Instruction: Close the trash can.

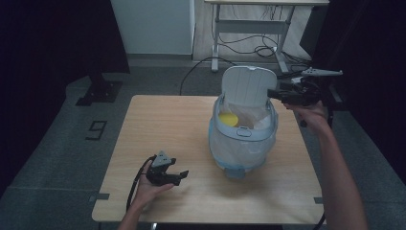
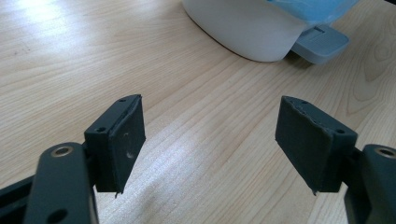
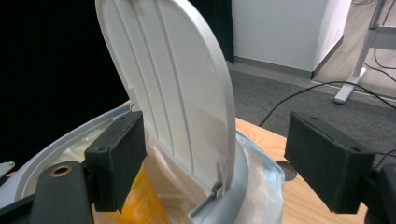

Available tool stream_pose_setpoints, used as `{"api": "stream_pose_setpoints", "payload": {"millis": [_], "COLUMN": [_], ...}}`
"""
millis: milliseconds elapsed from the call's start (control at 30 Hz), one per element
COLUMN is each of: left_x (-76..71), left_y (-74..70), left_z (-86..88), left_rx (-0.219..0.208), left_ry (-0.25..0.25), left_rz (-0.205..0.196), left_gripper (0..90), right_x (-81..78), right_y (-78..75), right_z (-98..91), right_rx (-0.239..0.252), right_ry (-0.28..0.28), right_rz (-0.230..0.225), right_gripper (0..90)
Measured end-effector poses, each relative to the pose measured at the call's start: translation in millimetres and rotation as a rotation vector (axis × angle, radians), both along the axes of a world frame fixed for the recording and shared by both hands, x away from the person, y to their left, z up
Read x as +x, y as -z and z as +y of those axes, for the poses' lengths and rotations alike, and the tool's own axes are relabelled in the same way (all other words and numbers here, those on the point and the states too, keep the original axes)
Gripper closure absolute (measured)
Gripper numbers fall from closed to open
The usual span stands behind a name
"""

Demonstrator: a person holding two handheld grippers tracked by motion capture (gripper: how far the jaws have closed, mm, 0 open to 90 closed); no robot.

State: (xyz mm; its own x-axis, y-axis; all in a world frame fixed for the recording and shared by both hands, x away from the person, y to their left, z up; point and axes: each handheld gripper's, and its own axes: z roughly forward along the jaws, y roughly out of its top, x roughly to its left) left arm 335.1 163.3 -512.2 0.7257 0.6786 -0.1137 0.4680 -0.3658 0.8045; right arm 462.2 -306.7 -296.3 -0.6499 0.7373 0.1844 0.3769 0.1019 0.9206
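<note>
- White lid [image 1: 249, 85] of the bin [image 1: 243, 143] stands upright and open; a yellow item [image 1: 229, 119] lies inside on the plastic liner, so I judge that closing is left for you.
- Your right gripper [image 1: 276, 94] is raised just beside the lid's edge, its jaws wide and empty.
- Your left gripper [image 1: 178, 176] rests low on the table [image 1: 158, 120], well apart from the bin's front, jaws wide, holding nothing.

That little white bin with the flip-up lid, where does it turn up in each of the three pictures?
High view: the bin stands right of centre on the table, lid raised.
Left gripper view: its rounded base sits at the top edge, beyond the open jaws.
Right gripper view: close up, the lid rises between the open jaws.
Shared landmark: the wooden table.
</note>
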Motion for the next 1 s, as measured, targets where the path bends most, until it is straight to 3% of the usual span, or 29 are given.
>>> {"api": "stream_pose_setpoints", "payload": {"millis": [500,867,1000], "left_x": [0.5,-0.4,-0.5], "left_y": [1.3,0.3,0.3], "left_z": [1.1,-1.4,-2.7], "left_rx": [0.005,-0.002,-0.002], "left_ry": [-0.004,-0.004,-0.001], "left_rz": [0.008,0.004,0.003], "left_gripper": [24.2,24.1,24.1], "right_x": [17.7,-0.7,-12.6], "right_y": [-4.2,-3.8,-1.4], "right_z": [21.1,27.2,29.0], "right_rx": [0.031,0.055,0.036], "right_ry": [-0.091,-0.155,-0.172], "right_rz": [-0.005,-0.006,-0.012], "right_gripper": [18.5,16.7,15.3]}}
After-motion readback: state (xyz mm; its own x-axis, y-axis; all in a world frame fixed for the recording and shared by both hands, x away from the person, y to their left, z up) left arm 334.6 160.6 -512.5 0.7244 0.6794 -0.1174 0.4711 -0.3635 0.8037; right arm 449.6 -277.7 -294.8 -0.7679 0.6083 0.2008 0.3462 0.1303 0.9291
